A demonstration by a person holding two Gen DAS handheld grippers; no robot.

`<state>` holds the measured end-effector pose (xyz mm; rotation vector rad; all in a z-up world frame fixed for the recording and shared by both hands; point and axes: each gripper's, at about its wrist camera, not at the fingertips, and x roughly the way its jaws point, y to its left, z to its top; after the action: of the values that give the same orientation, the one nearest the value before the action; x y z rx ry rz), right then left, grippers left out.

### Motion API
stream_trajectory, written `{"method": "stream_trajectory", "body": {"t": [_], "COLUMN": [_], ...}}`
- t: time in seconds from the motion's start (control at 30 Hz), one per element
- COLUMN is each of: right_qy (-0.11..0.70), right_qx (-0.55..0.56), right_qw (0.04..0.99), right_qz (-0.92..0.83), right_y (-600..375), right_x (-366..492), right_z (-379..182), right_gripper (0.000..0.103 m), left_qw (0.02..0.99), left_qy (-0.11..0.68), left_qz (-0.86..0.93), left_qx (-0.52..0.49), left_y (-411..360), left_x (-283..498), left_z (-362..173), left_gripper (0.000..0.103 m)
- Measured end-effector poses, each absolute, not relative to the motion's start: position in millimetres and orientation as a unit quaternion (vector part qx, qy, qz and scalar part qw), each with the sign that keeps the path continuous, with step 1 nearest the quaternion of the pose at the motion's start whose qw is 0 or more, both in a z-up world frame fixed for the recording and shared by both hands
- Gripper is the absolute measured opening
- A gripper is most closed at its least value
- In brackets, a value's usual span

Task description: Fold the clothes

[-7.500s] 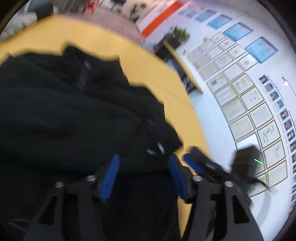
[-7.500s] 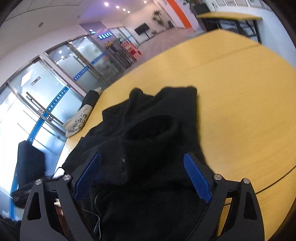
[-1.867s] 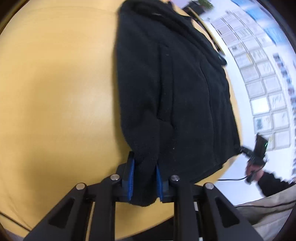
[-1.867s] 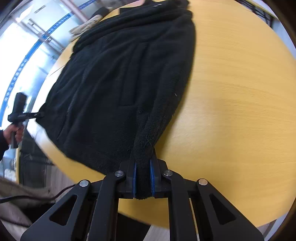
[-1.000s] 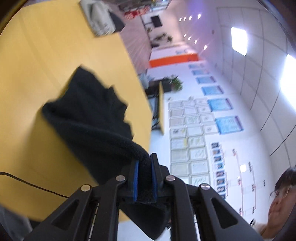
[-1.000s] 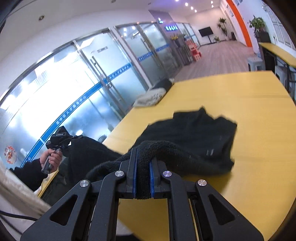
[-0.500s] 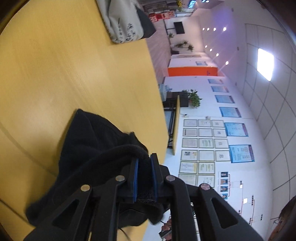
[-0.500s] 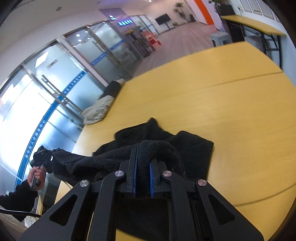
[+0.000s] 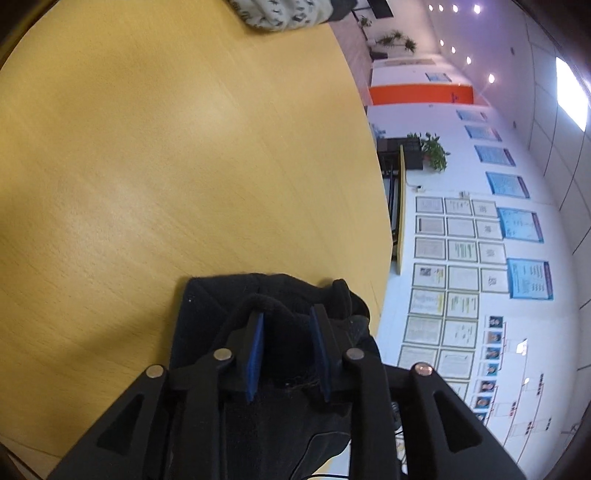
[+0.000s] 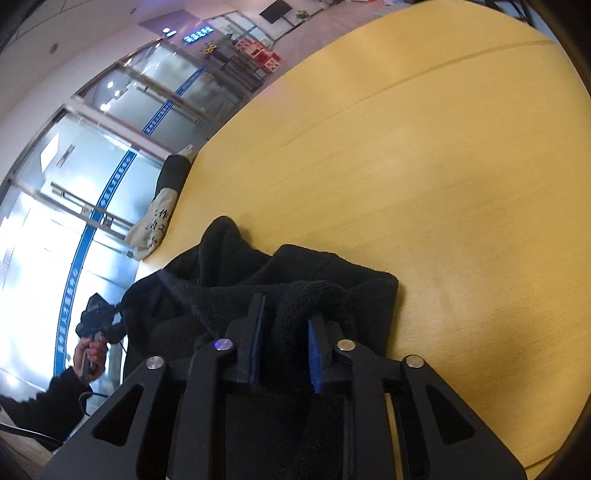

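Fold laid on the bench (image 9: 147,166): left tongs (image 9: 286,345) and right tongs (image 10: 284,341) stand parted, straddling the black jacket (image 10: 229,280); next, regrip toward 12 o'clock.

Both grippers, left gripper (image 9: 286,347) and right gripper (image 10: 284,341), now stand parted after clamping the black fleece jacket (image 10: 295,280), which lies folded over on the yellow table (image 10: 443,184) instead of spread flat

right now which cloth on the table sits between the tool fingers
The black fleece jacket, lying between the parted jaws of the left tool and right tool; the beige printed cloth lies far off.
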<state>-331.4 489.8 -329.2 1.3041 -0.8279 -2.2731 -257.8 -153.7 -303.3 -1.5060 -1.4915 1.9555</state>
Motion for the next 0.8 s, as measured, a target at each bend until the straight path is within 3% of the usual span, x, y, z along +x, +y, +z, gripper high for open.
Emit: {"method": "stream_trajectory", "body": {"t": [0.03, 0.07, 0.1, 0.13, 0.17, 0.23, 0.37, 0.43, 0.53, 0.67, 0.73, 0.8], "right_qy": [-0.290, -0.281, -0.273, -0.264, -0.257, -0.233, -0.032, 0.040, 0.080, 0.041, 0.009, -0.017], "right_qx": [0.464, 0.450, 0.436, 0.421, 0.395, 0.370, 0.409, 0.440, 0.478, 0.500, 0.493, 0.507], "right_qw": [0.200, 0.188, 0.175, 0.163, 0.140, 0.127, 0.204, 0.247, 0.243, 0.173, 0.157, 0.141], "right_qz": [-0.813, -0.826, -0.840, -0.852, -0.871, -0.890, -0.889, -0.862, -0.840, -0.847, -0.855, -0.850], "right_y": [490, 494, 499, 503, 514, 526, 476, 441, 417, 439, 455, 468], "right_x": [-330, -325, -319, -313, -308, -301, -310, -322, -346, -380, -386, -389], "right_z": [-324, -312, -300, -288, -272, -248, -230, -249, -289, -323, -324, -328], "right_gripper": [0.031, 0.048, 0.083, 0.093, 0.099, 0.099, 0.099, 0.094, 0.084, 0.075, 0.059, 0.023], "left_qw": [0.129, 0.125, 0.119, 0.113, 0.107, 0.121, 0.166, 0.189, 0.200, 0.196, 0.180, 0.161], "left_qy": [-0.498, -0.480, -0.459, -0.439, -0.417, -0.378, -0.291, -0.256, -0.216, -0.192, -0.185, -0.185], "left_qz": [0.684, 0.705, 0.729, 0.752, 0.774, 0.802, 0.802, 0.785, 0.768, 0.769, 0.781, 0.783], "left_qx": [-0.517, -0.508, -0.494, -0.479, -0.464, -0.447, -0.495, -0.532, -0.569, -0.577, -0.569, -0.571], "left_y": [-158, -162, -167, -171, -176, -178, -145, -123, -93, -79, -84, -89], "left_x": [-247, -242, -236, -229, -223, -213, -219, -228, -244, -264, -277, -281], "left_z": [-291, -274, -254, -234, -214, -181, -178, -202, -239, -264, -267, -270], "left_gripper": [0.031, 0.045, 0.067, 0.076, 0.085, 0.086, 0.088, 0.088, 0.087, 0.086, 0.086, 0.086]}}
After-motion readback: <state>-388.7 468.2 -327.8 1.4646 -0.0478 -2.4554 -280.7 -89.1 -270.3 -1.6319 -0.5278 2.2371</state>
